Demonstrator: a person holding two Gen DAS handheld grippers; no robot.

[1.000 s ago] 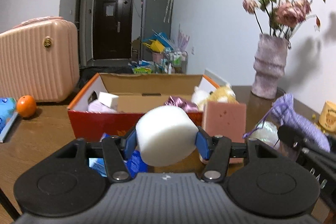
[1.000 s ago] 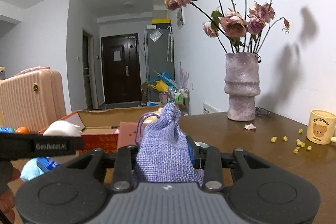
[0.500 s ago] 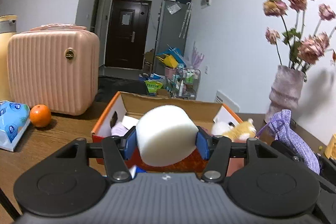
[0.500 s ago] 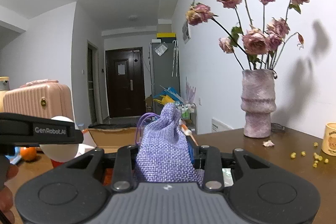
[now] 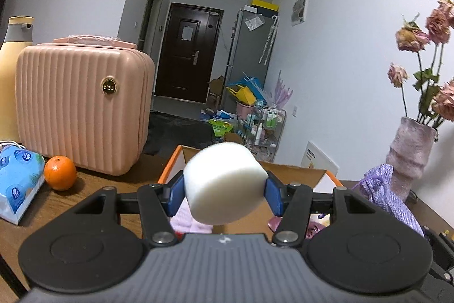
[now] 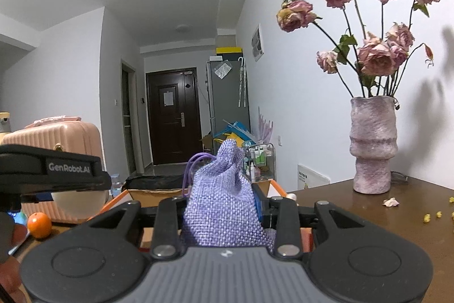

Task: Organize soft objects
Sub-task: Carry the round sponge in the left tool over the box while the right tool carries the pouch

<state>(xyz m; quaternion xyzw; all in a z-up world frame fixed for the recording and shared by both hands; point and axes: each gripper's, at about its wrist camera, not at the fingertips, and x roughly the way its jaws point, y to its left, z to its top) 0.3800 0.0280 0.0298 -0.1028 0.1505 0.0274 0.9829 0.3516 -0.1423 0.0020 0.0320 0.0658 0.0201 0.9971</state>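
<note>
My left gripper [image 5: 224,195] is shut on a white foam cylinder [image 5: 224,183] and holds it above the near edge of an open orange cardboard box [image 5: 298,175]. A pale pink soft thing [image 5: 188,222] lies in the box below. My right gripper [image 6: 221,206] is shut on a purple woven drawstring pouch [image 6: 224,203], held above the same box [image 6: 153,193]. The pouch also shows at the right of the left wrist view [image 5: 388,198]. The left gripper body [image 6: 51,169] shows at the left of the right wrist view.
A pink ribbed case [image 5: 82,107], an orange [image 5: 60,173] and a blue tissue pack [image 5: 17,183] stand on the brown table to the left. A purple vase of dried roses [image 6: 373,146] stands at the right, with petals and yellow bits [image 6: 425,216] near it.
Both grippers have risen and tilted upward with their loads. The box has sunk lower in both views and its contents are mostly hidden now.
</note>
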